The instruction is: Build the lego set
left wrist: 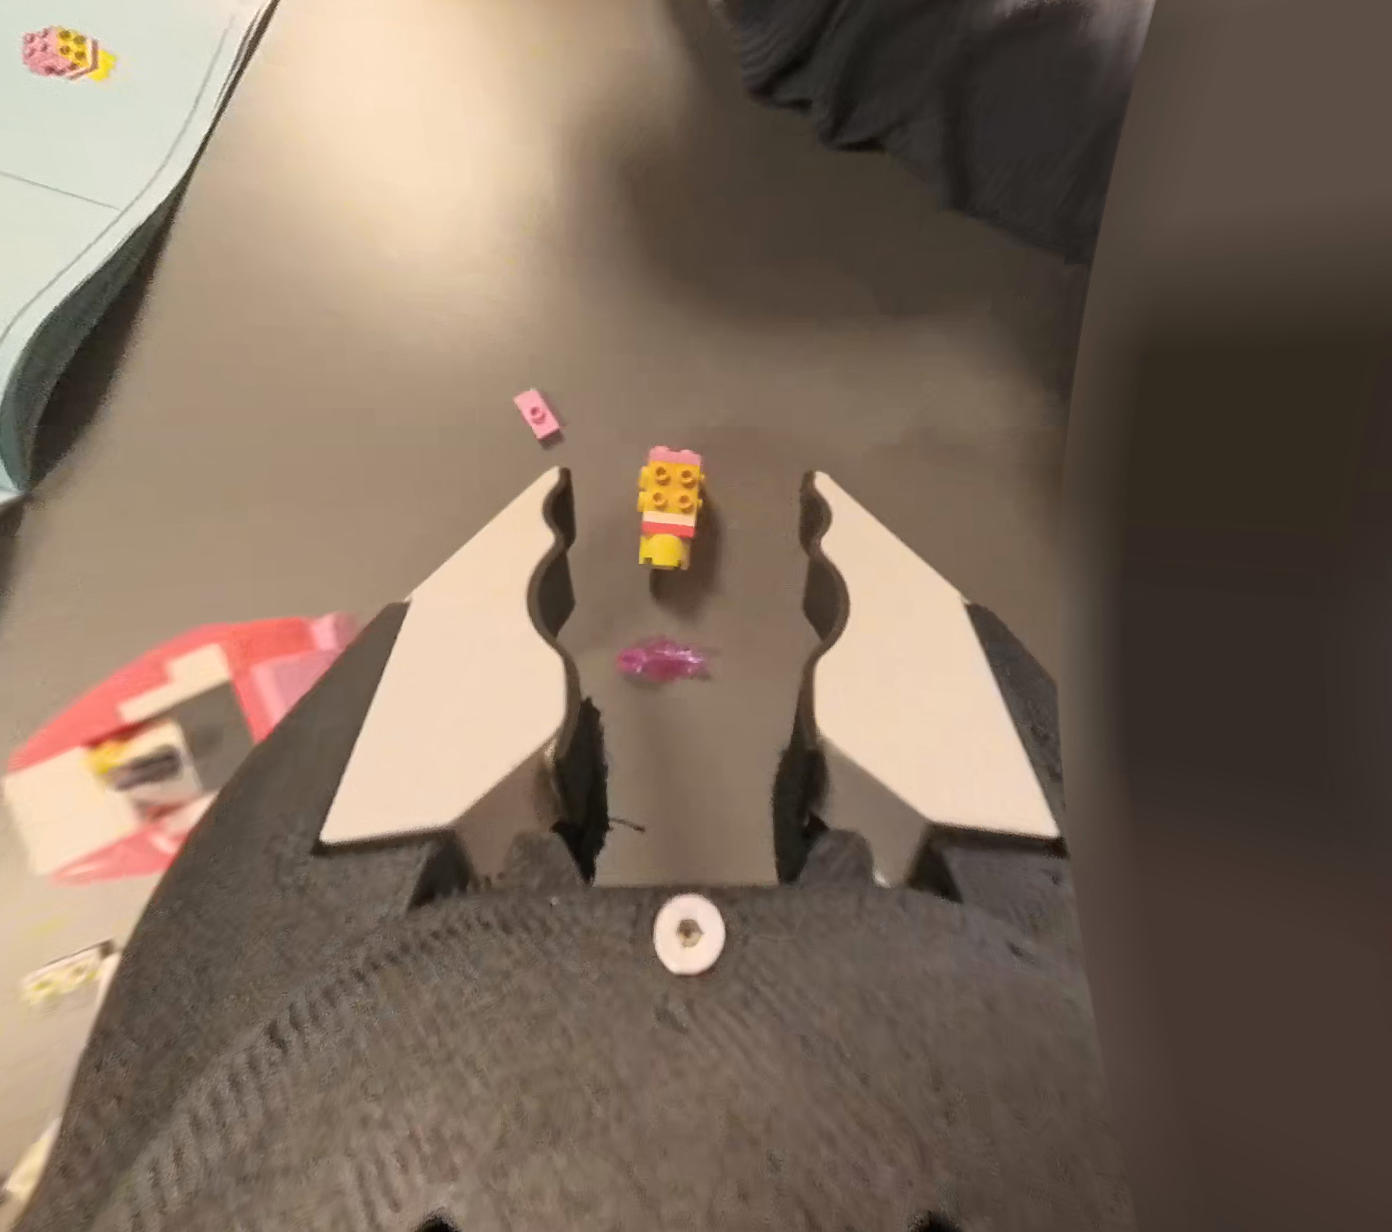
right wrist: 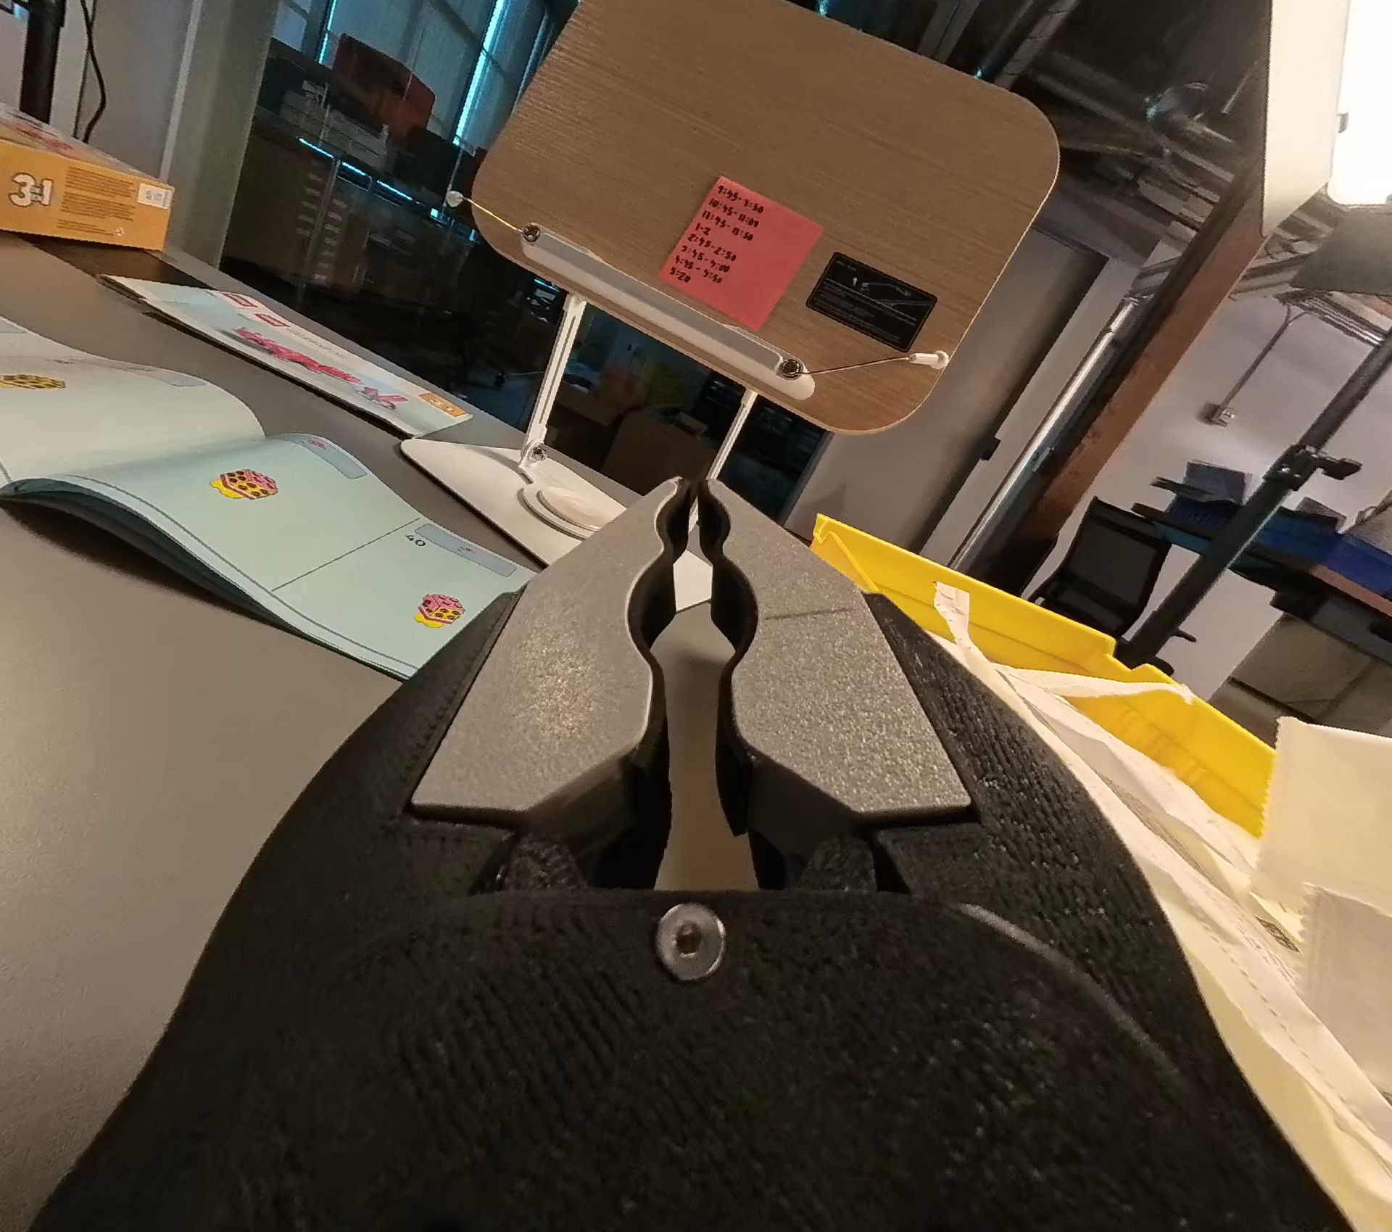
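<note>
In the left wrist view my left gripper point(left wrist: 685, 488) is open above the dark table point(left wrist: 377, 307). A small brick build point(left wrist: 669, 510), yellow with pink, white and red layers, lies on the table between the spread fingertips, and neither pad touches it. A clear pink piece point(left wrist: 663, 659) lies nearer the camera between the fingers. A small pink plate point(left wrist: 538, 417) lies just beyond the left fingertip. In the right wrist view my right gripper point(right wrist: 691, 494) is shut with nothing between its pads, pointing at a wooden book stand point(right wrist: 761, 194).
An open instruction booklet point(left wrist: 98, 141) lies at the left and also shows in the right wrist view point(right wrist: 226, 503). A red, pink and white brick model point(left wrist: 151, 744) sits at lower left. A person's sleeve point(left wrist: 941, 51) is at the far side. A yellow bin point(right wrist: 1017, 638) with paper bags stands at right. Spacing between my two grippers at the tips: around 25 cm. My left gripper is the nearer one to the small pink plate point(left wrist: 538, 417): about 5 cm, against 20 cm.
</note>
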`<action>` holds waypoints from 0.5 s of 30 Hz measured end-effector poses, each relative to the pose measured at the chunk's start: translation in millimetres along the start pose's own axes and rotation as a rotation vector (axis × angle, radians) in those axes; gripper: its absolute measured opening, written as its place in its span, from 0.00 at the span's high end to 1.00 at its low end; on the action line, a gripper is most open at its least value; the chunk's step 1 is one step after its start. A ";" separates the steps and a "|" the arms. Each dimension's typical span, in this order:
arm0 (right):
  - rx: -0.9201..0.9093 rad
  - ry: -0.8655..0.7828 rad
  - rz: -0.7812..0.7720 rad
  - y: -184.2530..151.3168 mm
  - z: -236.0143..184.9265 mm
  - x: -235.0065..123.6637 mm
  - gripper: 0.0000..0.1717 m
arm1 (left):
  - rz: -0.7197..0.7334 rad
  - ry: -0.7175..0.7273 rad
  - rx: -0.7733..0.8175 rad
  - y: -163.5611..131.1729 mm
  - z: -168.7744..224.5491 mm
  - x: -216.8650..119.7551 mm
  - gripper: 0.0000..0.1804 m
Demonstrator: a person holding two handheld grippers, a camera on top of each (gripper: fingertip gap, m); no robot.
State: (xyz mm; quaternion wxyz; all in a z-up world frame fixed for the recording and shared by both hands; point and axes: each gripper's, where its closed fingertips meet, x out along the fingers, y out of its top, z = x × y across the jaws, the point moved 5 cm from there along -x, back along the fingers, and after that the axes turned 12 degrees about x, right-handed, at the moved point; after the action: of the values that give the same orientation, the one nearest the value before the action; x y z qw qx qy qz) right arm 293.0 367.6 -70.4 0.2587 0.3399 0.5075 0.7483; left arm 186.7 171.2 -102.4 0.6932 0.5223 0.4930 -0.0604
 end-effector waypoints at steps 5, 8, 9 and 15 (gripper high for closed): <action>0.024 0.046 -0.023 -1.9 -5.2 1.2 1.00 | 0.026 0.023 0.004 -21.6 3.8 12.5 0.69; 0.096 0.257 -0.127 -7.5 -30.5 3.5 1.00 | 0.019 0.021 0.018 -31.9 2.9 22.4 0.75; 0.121 0.333 -0.180 -9.0 -40.4 3.0 0.99 | 0.020 0.023 0.029 -33.4 3.2 23.8 0.76; 0.302 0.815 -0.535 -7.1 -99.8 -26.8 0.91 | 0.067 0.045 0.109 -35.1 3.9 26.6 0.85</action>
State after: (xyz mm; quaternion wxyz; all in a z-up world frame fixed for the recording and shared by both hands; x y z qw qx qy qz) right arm 233.4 292.2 -108.9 0.1703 -0.0877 0.7389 0.6461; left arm 181.6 163.9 -145.6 0.6539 0.5769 0.4868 -0.0520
